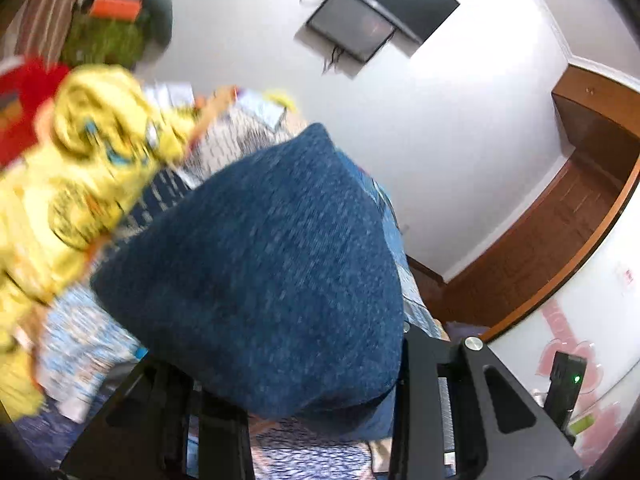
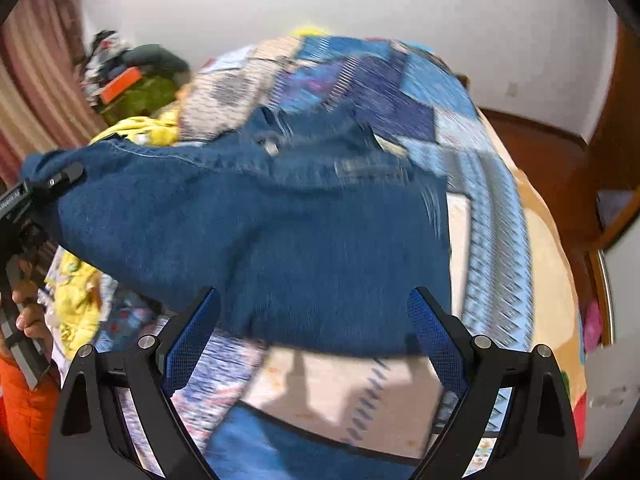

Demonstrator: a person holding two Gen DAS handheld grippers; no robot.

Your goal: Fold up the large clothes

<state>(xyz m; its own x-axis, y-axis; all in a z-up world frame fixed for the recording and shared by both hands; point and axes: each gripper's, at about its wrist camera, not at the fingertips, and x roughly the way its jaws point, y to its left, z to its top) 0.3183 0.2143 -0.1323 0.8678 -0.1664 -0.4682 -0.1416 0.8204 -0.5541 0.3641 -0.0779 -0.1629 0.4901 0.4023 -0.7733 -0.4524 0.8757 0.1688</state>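
Denim jeans [image 2: 256,216] lie across the patchwork quilt [image 2: 472,152] on the bed, one end lifted by the left claw [image 1: 320,420], which pinches the cloth and points slightly downward. The right claw [image 2: 314,344] points steeply down near the hem, fingers spread and holding nothing. Yellow clothes [image 1: 80,168] lie piled just beside the jeans.

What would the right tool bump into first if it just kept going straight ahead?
Probably the blue denim garment: its lower edge hangs right between the open right tool fingers. The patchwork bedspread lies behind it. Depth is blurry.
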